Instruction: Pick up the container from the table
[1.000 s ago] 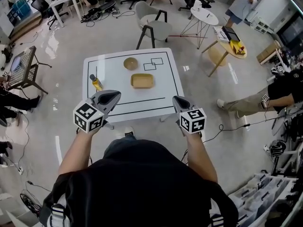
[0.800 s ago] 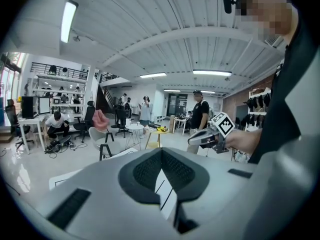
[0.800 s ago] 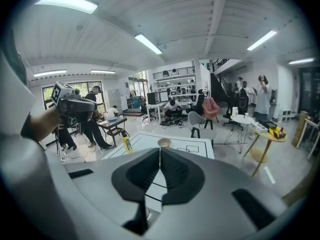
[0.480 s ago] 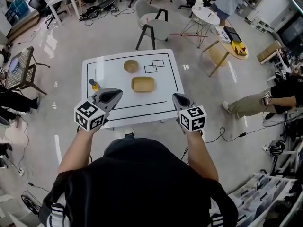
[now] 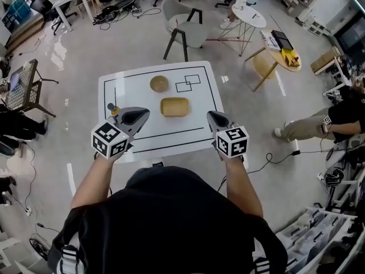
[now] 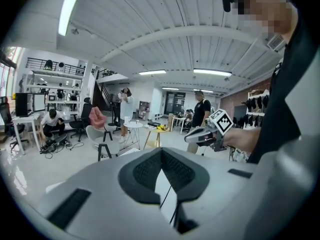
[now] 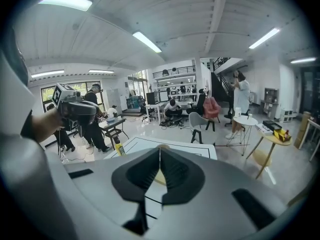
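Note:
A shallow tan rectangular container (image 5: 174, 107) lies in the middle of the white table (image 5: 211, 104), which has black lines on it. A round tan bowl (image 5: 159, 84) sits behind it, and a yellow bottle (image 5: 113, 108) stands at the left edge. My left gripper (image 5: 144, 114) hovers over the table's near left part, shut and empty, right beside the bottle. My right gripper (image 5: 211, 116) hovers over the near right part, shut and empty. Both are short of the container. In the right gripper view the container (image 7: 159, 177) shows only as a tan sliver between the shut pads, with the bottle (image 7: 119, 148) to the left.
A grey chair (image 5: 185, 30) stands just beyond the table. A white round table (image 5: 248, 17) and a yellow round table (image 5: 279, 50) are at the back right. A seated person's legs (image 5: 311, 124) stretch out at the right. A wire cart (image 5: 23, 84) is at the left.
Both grippers have moved forward together, from the table's near edge to over its near part. The table and the container now lie closer. Neither gripper's jaws have changed.

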The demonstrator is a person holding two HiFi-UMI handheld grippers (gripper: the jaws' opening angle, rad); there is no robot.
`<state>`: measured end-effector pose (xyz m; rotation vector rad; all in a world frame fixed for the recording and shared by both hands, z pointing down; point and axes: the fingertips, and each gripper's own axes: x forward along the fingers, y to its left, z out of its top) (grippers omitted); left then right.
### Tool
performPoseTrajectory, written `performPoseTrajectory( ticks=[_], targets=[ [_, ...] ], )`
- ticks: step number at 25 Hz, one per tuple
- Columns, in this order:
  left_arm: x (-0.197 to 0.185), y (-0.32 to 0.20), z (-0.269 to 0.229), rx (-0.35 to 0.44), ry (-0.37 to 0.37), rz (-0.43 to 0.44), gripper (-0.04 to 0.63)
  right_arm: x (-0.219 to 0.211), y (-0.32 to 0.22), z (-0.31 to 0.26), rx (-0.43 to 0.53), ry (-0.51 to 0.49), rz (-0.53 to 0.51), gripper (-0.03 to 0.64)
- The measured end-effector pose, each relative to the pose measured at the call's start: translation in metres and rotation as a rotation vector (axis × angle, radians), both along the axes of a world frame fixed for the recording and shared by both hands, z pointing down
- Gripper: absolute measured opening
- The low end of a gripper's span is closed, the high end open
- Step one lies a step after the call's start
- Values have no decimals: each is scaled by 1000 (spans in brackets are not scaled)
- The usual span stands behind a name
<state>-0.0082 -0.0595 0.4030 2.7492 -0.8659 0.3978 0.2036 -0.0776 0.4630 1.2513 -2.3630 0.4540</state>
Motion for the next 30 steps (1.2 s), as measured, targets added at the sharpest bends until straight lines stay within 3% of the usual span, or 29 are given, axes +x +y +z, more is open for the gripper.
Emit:
performPoseTrajectory(
  ticks=[14,30],
  targets=[
    [-29,-59,4,-19,5,21,8,-30,-53,-3,9,6,28,8],
    [-67,-82,15,-47,16,6,8,-59,-70,14,-40,41,19,8]
  ],
)
